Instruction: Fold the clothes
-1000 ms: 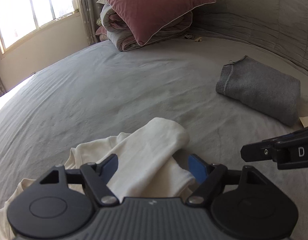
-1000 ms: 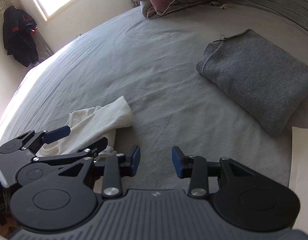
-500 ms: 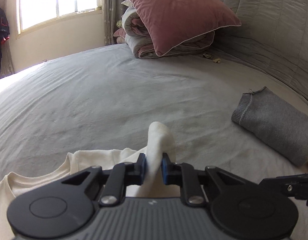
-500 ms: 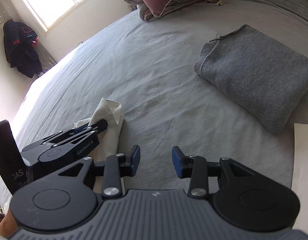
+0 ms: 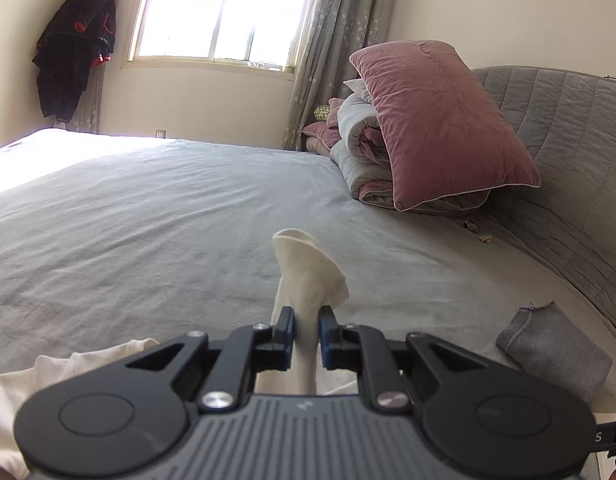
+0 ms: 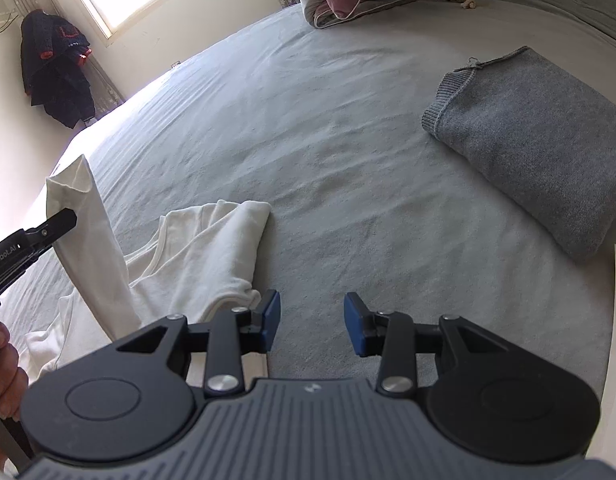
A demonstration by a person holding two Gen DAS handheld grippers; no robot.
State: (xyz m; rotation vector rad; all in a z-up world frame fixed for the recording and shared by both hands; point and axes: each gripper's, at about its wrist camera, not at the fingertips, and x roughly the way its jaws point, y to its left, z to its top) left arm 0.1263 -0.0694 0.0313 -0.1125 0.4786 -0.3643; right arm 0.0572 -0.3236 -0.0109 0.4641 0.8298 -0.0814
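My left gripper (image 5: 307, 334) has just been closing, and now its blue fingers (image 5: 288, 336) pinch a sleeve (image 5: 308, 280) of the white shirt (image 6: 212, 256). The sleeve stands up out of the fingers, and its open cuff flops over at the top. In the right wrist view I see the same sleeve (image 6: 84, 232) lifted off the bed (image 6: 327, 140), with the left gripper (image 6: 60, 220) holding it near the cuff. The rest of the white shirt lies crumpled on the grey bed sheet, close to me and a bit to the left. Its other sleeve is folded over on top. My right gripper (image 6: 311, 322) hovers above the bed just beside the shirt. Its fingers (image 6: 270, 314) are spread apart with nothing between them. A folded grey sweater (image 6: 535, 148) lies on the bed to the right, well apart from the shirt. At the head of the bed a pink pillow (image 5: 439, 124) leans on a rolled quilt (image 5: 359, 148). A dark coat (image 5: 76, 44) hangs by the window (image 5: 224, 8). A person's hand (image 6: 4, 376) shows at the left edge.
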